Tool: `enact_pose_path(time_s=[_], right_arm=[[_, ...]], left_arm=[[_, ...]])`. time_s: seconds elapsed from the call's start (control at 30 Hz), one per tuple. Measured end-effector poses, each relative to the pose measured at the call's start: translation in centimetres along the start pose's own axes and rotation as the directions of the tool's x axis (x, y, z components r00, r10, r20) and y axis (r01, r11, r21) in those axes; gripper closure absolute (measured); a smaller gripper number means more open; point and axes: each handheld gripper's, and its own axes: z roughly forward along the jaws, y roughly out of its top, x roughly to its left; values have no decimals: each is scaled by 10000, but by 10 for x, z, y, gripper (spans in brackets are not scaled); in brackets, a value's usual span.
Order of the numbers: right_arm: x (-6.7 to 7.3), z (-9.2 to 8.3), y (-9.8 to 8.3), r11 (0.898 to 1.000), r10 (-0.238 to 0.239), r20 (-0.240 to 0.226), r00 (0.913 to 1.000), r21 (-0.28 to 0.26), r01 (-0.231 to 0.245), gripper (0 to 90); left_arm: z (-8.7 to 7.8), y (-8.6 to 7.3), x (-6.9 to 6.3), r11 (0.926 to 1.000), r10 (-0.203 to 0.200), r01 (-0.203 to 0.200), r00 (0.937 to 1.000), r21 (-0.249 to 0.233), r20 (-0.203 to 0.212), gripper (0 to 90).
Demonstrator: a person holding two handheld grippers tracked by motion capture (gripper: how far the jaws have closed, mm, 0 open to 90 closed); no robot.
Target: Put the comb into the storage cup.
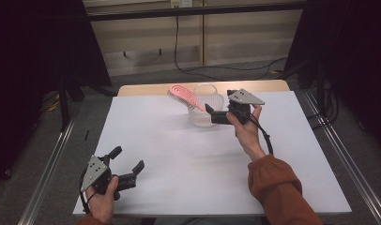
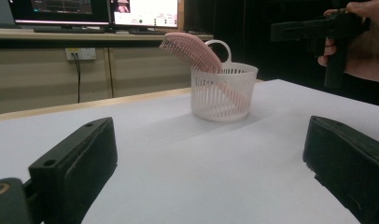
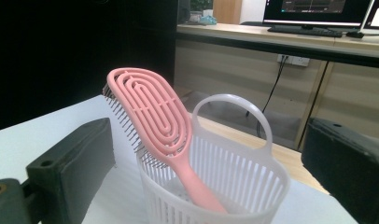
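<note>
1. My right gripper (image 1: 212, 114) hung with its jaws spread wide and nothing between them, just beside the white basket (image 1: 206, 110) at the far middle of the table (image 1: 188, 154); in the right gripper view the basket (image 3: 215, 186) sat directly ahead of the jaws, close in and low between them.

2. The pink hairbrush (image 1: 185, 96) stood in that basket, handle down inside and head up over the rim, leaning away from my right gripper toward the far left side as the high view showed it.

3. In the right gripper view, the hairbrush (image 3: 155, 126) rose just ahead of the left-hand jaw, its back facing the camera, free of both jaws.

4. My left gripper (image 1: 127, 165) rested near the front left corner of the table, jaws wide apart and holding nothing, well apart from the basket; in the left gripper view the basket (image 2: 222, 93) stood far ahead, between the jaws and a little toward the right-hand one.

5. The hairbrush (image 2: 190, 51) was a soft pink paddle with an oval head cut into looping concentric slots, fine bristles on its underside and a slim handle.

6. The basket was translucent white plastic, round, with slatted vertical walls and an arched loop handle on its rim.
</note>
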Motion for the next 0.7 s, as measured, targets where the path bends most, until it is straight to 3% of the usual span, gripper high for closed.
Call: enact_pose_path(time_s=[0.43, 0.7], right_arm=[[2, -27, -9, 10000, -42, 29, 10000, 48, 42, 13], [-1, -45, -21, 9999, 52, 488, 9988, 118, -58, 11]], left_arm=[[0, 0, -1, 10000, 50, -50, 10000, 17, -20, 30], [0, -1, 0, 10000, 69, -69, 10000, 51, -5, 30]])
